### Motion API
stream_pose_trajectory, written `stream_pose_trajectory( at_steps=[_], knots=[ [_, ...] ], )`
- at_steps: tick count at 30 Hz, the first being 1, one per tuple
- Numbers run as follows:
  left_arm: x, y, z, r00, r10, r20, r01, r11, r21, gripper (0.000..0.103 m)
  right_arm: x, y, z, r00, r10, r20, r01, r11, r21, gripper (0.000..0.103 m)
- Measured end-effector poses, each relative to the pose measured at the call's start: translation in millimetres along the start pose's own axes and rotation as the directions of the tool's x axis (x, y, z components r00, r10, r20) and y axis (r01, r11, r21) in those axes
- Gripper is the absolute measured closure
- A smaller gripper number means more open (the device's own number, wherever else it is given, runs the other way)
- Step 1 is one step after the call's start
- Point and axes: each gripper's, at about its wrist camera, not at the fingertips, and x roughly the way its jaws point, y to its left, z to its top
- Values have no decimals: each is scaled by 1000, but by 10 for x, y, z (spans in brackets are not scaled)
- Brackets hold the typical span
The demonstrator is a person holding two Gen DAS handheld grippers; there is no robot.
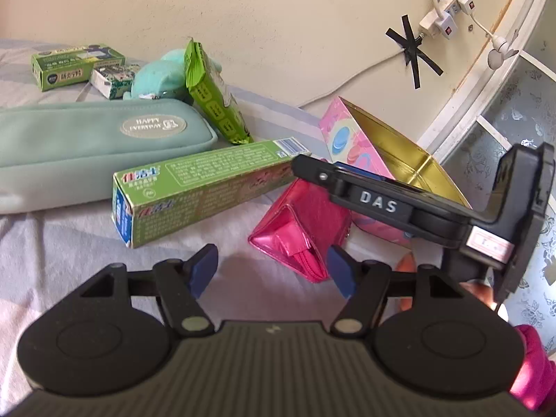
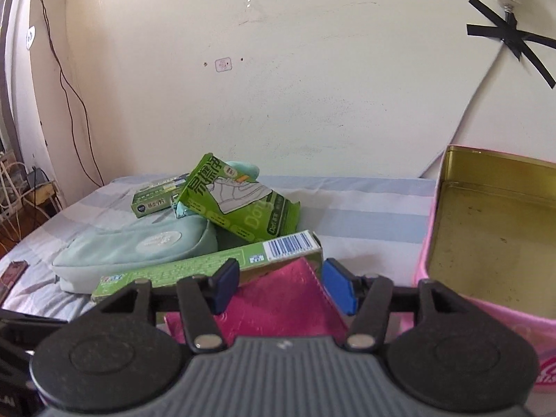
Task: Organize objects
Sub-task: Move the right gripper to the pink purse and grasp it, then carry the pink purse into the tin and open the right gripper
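A shiny pink pouch lies on the bed beside an open pink tin with a gold inside. A long green toothpaste box lies left of the pouch. My left gripper is open and empty, just short of the pouch. My right gripper is open, its blue pads on either side of the pouch's top edge, apart from it. The right gripper also shows in the left wrist view, reaching over the pouch. The tin stands at the right in the right wrist view.
A mint green pencil case, a green wipes packet, a teal plush toy and two small green boxes lie farther back on the striped sheet. The wall runs behind; a power strip hangs on it.
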Motion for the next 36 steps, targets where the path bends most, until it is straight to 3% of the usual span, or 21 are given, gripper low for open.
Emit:
stream_pose_trajectory(
  at_steps=[2,3,7,11,15,18,20,24,27,28,29,36],
  knots=[
    [-15,-1,-30,1000,-14,-6,14,1000,-2,32,20,30,-35,1000,16,-12,-16,1000,13,33],
    [-22,-10,-38,1000,-17,-6,17,1000,3,32,5,40,-57,1000,26,-14,-26,1000,15,33],
    [-79,-3,-59,1000,-29,5,29,1000,11,32,-181,63,-158,997,68,-22,-66,996,61,35],
    [-171,48,-105,998,45,38,-47,998,44,30,-449,-128,-375,985,170,-24,-159,955,249,38],
    [-283,170,-92,992,107,62,-108,994,18,29,-679,-215,-640,958,285,-41,-259,916,307,39],
    [-407,196,-98,990,118,75,-118,993,-7,32,-834,-172,-717,969,247,-23,-235,944,232,39],
    [-482,147,-121,993,87,79,-87,996,-2,32,-890,-187,-697,976,216,-1,-211,955,207,39],
    [-455,-87,-188,998,31,52,-34,997,74,35,-836,-254,-628,977,214,5,-210,954,213,39],
    [-281,-176,-244,1000,29,-5,-28,994,105,53,-714,-235,-629,976,215,-27,-205,958,199,56],
    [-215,-173,-266,999,38,-28,-35,995,98,59,-670,-231,-656,972,231,-45,-218,954,206,67],
    [-166,-164,-288,997,60,-39,-56,994,97,63,-625,-230,-697,964,260,-60,-242,946,217,71],
    [-219,-420,-230,1000,27,-11,-25,987,162,64,-926,-220,-767,976,219,1,-217,964,151,77]
  ],
)
